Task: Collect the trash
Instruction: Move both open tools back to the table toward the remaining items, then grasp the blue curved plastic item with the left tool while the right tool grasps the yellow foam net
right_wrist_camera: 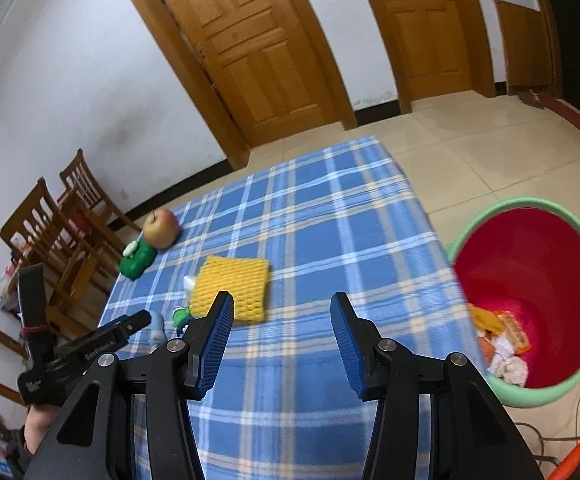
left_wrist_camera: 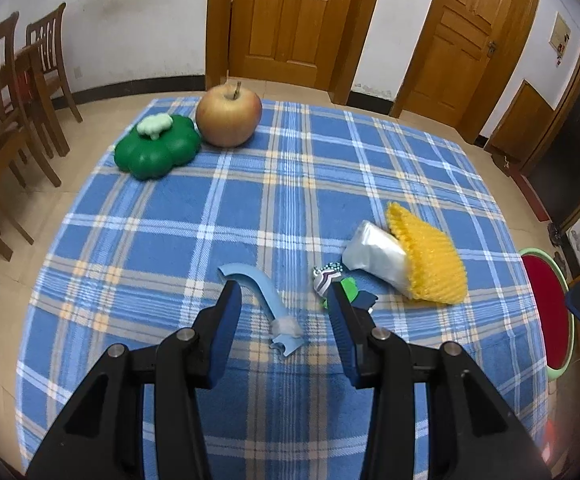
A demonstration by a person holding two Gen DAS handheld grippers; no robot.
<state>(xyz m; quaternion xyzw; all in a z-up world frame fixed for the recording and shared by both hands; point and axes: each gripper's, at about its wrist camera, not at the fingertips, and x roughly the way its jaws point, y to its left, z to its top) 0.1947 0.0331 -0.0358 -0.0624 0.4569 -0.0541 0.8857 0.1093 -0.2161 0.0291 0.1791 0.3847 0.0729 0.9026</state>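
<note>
On the blue plaid tablecloth (left_wrist_camera: pixel 250 216) lie a curled light-blue paper strip (left_wrist_camera: pixel 268 300), a small patterned wrapper (left_wrist_camera: pixel 327 278), a silver packet (left_wrist_camera: pixel 375 254) and a yellow foam fruit net (left_wrist_camera: pixel 425 258). My left gripper (left_wrist_camera: pixel 284 292) is open just above the strip, its fingers on either side of it. My right gripper (right_wrist_camera: pixel 282 300) is open and empty above the table, near the yellow net (right_wrist_camera: pixel 232 286). A red bin with a green rim (right_wrist_camera: pixel 529 280) stands on the floor to the right and holds several scraps.
An apple (left_wrist_camera: pixel 229 114) and a green clover-shaped lid (left_wrist_camera: pixel 156 146) sit at the table's far left. Wooden chairs (left_wrist_camera: pixel 6 120) stand left of the table. The bin also shows in the left wrist view (left_wrist_camera: pixel 549 312). Two wooden doors are behind.
</note>
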